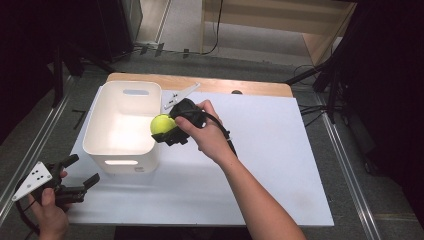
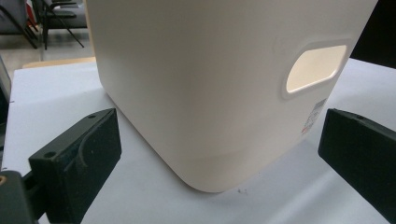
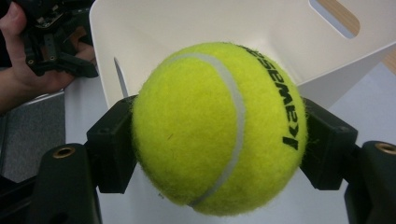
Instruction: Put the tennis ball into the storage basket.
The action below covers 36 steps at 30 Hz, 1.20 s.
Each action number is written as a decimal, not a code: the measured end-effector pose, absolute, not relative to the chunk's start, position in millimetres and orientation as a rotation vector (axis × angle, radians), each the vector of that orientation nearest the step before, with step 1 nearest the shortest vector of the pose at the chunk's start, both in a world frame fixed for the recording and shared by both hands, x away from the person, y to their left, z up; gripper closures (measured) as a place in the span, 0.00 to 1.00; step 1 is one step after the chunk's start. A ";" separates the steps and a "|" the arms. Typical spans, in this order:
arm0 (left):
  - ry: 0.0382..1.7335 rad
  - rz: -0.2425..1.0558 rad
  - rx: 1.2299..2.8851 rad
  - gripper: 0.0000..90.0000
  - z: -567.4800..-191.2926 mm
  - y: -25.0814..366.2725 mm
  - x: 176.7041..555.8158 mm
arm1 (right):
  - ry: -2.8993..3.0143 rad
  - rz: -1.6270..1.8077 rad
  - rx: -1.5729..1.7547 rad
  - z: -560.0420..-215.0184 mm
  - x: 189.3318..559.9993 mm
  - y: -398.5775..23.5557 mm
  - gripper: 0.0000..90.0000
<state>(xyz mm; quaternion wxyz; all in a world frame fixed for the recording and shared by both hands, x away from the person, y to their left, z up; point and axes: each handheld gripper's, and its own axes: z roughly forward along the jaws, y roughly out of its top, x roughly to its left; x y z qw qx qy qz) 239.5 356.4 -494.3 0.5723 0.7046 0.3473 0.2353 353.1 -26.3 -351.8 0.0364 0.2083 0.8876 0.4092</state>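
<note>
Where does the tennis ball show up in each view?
High view: the tennis ball sits in the right gripper at the white bin's right rim.
Right gripper view: tennis ball centre frame, clamped between both pads.
Left gripper view: look elsewhere for the ball.
Shared landmark: the white bin.

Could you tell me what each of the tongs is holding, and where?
The right tongs clamp the tennis ball across its opposite sides; the left tongs stand open, holding nothing.

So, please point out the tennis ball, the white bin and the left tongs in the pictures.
tennis ball (image 3: 219,128): right gripper view, on the yellow felt at its middle.
white bin (image 1: 95,131): high view, on its left rim.
left tongs (image 1: 81,171): high view, in the gap midway between the two black tips.
</note>
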 end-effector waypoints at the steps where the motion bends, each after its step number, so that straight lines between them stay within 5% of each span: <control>1: 0.815 0.552 1.653 0.00 -494.3 356.4 239.5 | 2.726 1.257 0.640 -351.8 353.1 -26.3 0.26; 36: 0.813 0.546 1.647 0.00 -494.4 356.4 239.8 | 2.781 1.214 0.587 -361.1 362.2 21.1 0.26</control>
